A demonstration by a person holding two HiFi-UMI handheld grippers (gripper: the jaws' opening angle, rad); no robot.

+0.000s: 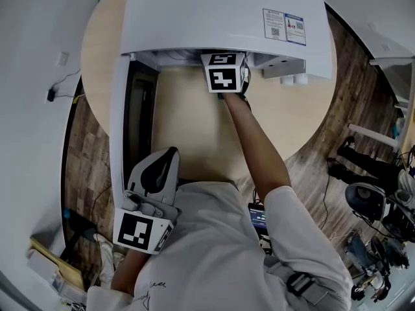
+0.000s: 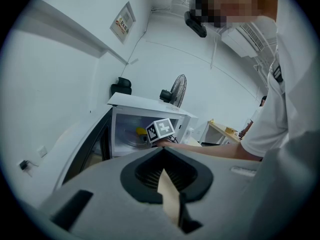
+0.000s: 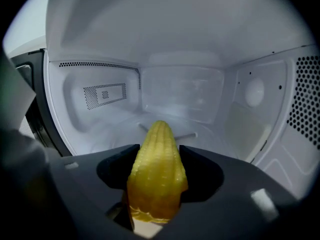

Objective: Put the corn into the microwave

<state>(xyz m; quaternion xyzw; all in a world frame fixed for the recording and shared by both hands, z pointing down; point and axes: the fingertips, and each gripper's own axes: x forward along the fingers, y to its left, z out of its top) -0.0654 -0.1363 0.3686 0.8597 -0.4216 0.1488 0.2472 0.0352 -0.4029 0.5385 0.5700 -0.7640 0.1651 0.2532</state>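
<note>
**A:** Layout?

**B:** Round pale wood table (image 1: 188,122) on a dark plank floor (image 1: 305,167). A white box microwave (image 1: 214,11) covers the table's far side. Its dark-windowed door (image 1: 139,115) is swung wide open along the table's left edge, with the free end towards the person. There is a blue-and-white label (image 1: 284,26) on the microwave's top, near its right edge.

**A:** Right tool?

**B:** The right gripper (image 3: 157,149) is reached into the cavity on an outstretched arm. From the head view only its marker cube shows, at the opening's front edge. The jaws are clamped on a yellow corn cob (image 3: 156,184), one on each flank.

**A:** So where's the corn exactly?

**B:** It's inside the microwave, in that grip, about mid-width. The tapered tip points at the back wall, over the clear round turntable plate (image 3: 115,129). Can't tell if it touches the plate. The left gripper view confirms yellow inside the cavity, just behind the cube.

**A:** Left tool?

**B:** The left gripper (image 2: 163,151) is at the table's near edge, just beside the door's free end and close to the person's torso. Its jaws are together with nothing between them. It points towards the open microwave, well apart from the corn.

**A:** Any cavity detail?

**B:** There's a perforated vent patch (image 3: 104,95) on the left wall.
</note>
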